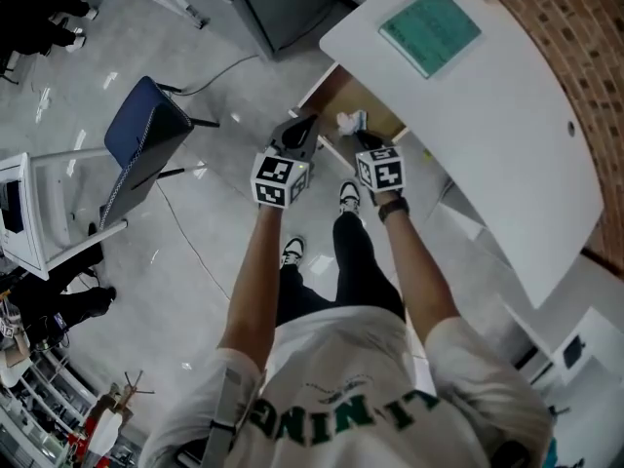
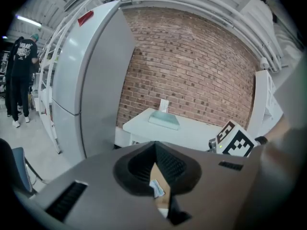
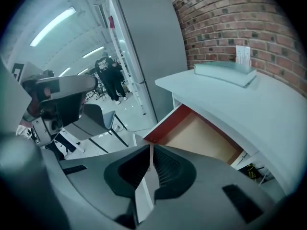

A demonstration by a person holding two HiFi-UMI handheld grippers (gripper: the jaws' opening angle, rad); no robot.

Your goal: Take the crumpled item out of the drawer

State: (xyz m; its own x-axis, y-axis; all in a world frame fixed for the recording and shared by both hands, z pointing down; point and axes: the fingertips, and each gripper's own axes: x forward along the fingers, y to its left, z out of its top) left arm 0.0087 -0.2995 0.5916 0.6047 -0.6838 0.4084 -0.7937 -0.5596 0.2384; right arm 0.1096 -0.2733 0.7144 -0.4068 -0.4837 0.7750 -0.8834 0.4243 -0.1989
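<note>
The drawer point(image 1: 340, 90) under the white desk point(image 1: 487, 115) stands pulled out, its brown bottom showing. A white crumpled item point(image 1: 348, 121) lies near the drawer's front edge. Both grippers hover side by side just in front of the drawer. My left gripper point(image 1: 296, 130) is shut and empty; through the slit below its tips the crumpled item point(image 2: 157, 189) shows. My right gripper point(image 1: 365, 138) is shut with nothing in it, close beside the crumpled item. In the right gripper view the open drawer point(image 3: 204, 134) with its red front edge lies ahead of the shut jaws point(image 3: 150, 152).
A teal pad point(image 1: 430, 29) lies on the desk top. A tall grey cabinet point(image 2: 91, 90) stands left of the desk. A dark blue chair point(image 1: 146, 130) and a white table point(image 1: 34, 213) are behind on the left. People point(image 2: 21, 75) stand far off.
</note>
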